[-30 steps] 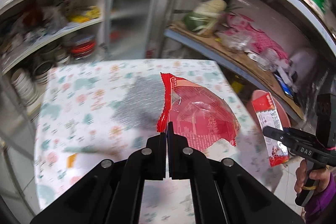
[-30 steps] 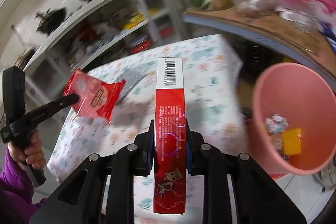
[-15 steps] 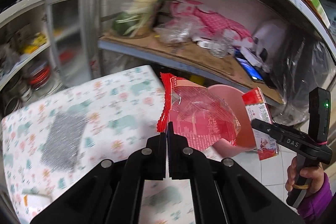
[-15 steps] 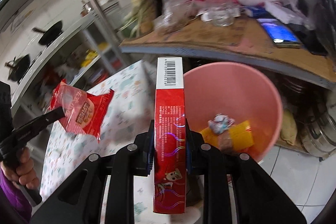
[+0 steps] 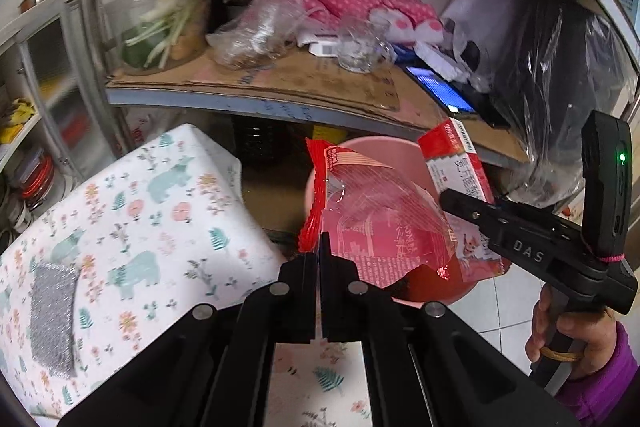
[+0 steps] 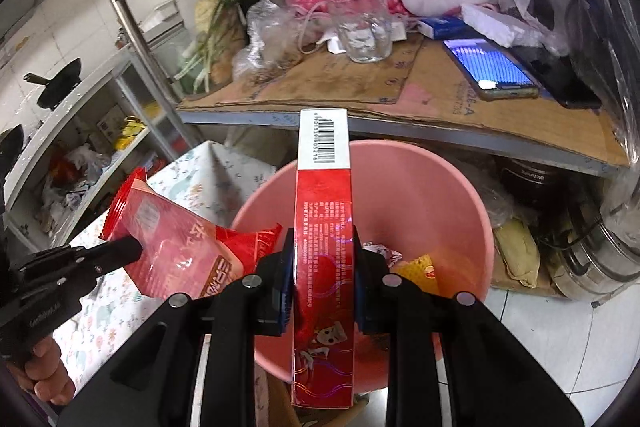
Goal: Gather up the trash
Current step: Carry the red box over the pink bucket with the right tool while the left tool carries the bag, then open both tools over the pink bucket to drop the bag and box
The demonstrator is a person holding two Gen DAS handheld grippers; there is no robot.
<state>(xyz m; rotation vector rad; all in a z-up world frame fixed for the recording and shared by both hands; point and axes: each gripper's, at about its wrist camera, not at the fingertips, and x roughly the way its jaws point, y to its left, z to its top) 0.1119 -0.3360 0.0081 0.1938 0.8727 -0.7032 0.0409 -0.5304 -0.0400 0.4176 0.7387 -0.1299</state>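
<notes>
Trash: red box [image 6: 324,259] and red wrapper [image 5: 376,223], both held above the pink bin [image 6: 448,195].
Right hand-held gripper [image 6: 322,279]: clamped on the box's narrow sides.
Left hand-held gripper [image 5: 320,259]: pinched shut on the wrapper's edge.
Progress: bin already holds a few scraps; these two pieces seem ready to drop, neither released yet.
Room: bin mouth wide open below; table [image 5: 160,211] edge just left, shelf [image 6: 400,131] overhanging behind.
</notes>
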